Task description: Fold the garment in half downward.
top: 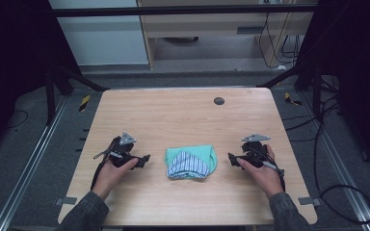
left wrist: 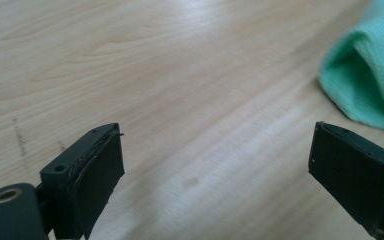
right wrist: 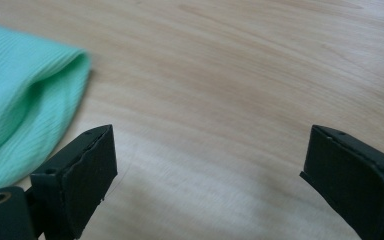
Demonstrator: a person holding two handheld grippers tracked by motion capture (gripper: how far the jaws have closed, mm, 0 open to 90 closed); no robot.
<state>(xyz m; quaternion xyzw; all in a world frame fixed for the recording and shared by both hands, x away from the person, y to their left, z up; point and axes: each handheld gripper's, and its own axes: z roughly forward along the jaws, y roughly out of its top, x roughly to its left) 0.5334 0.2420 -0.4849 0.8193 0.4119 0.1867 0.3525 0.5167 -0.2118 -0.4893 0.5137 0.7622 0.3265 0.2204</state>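
Note:
A folded mint-green cloth (top: 192, 161) with a blue-and-white striped part on its front lies at the middle of the wooden table (top: 183, 115). My left gripper (top: 146, 159) rests on the table a short way to its left, jaws wide apart and pointing at it, nothing between them. In the left gripper view (left wrist: 215, 160) the cloth's green edge (left wrist: 370, 75) shows at the upper right. My right gripper (top: 231, 158) sits just right of the cloth, open too and holding nothing. The right gripper view (right wrist: 207, 160) has the green cloth (right wrist: 20, 100) at its left.
A small dark round disc (top: 218, 100) is set into the table near its far edge. Cables trail over the floor on the right. Black frame bars and a cabinet stand beyond the table.

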